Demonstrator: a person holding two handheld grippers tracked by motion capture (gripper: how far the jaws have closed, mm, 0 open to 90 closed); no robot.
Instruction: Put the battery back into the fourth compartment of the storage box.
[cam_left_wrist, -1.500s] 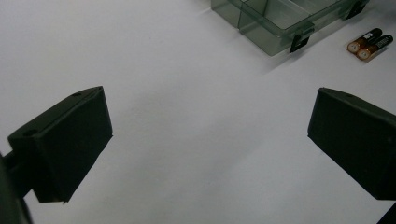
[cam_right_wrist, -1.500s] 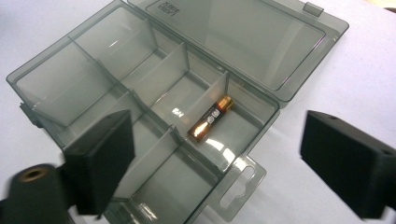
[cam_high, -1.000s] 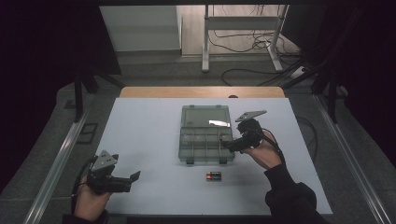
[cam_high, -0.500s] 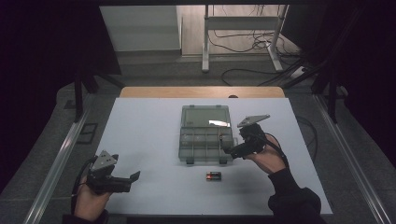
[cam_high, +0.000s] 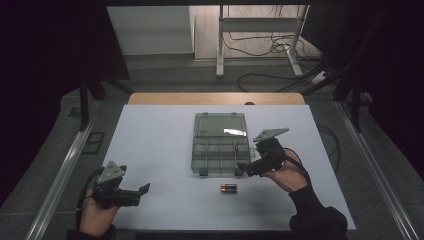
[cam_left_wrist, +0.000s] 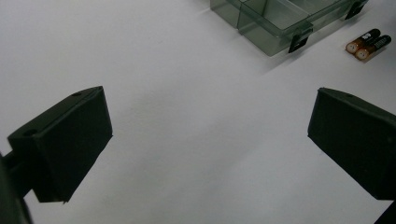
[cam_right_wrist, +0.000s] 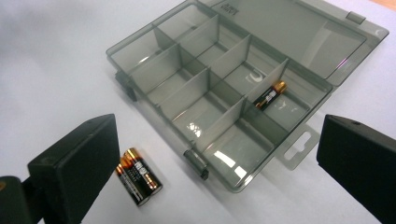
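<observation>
- The right gripper hangs with its jaws spread wide and nothing between them, just past the near right corner of the box.
- In the right gripper view, the box lies open between and beyond the jaws, its lid laid flat on the far side.
- One battery lies in a compartment at the box's right side, leaning against a divider.
- Two batteries lie side by side on the table, touching each other, just beside the left jaw and near the box's front edge.
- From above, the pair sits just in front of the box, near the right gripper.
- The batteries are black with copper-coloured ends; their print is too small to read, as is the moulded writing on the lid.
- The left gripper hovers over the table's near left part, well apart from the box, its jaws also wide apart and empty.
- In the left gripper view, bare table lies between the jaws, with the box and the pair far off.
</observation>
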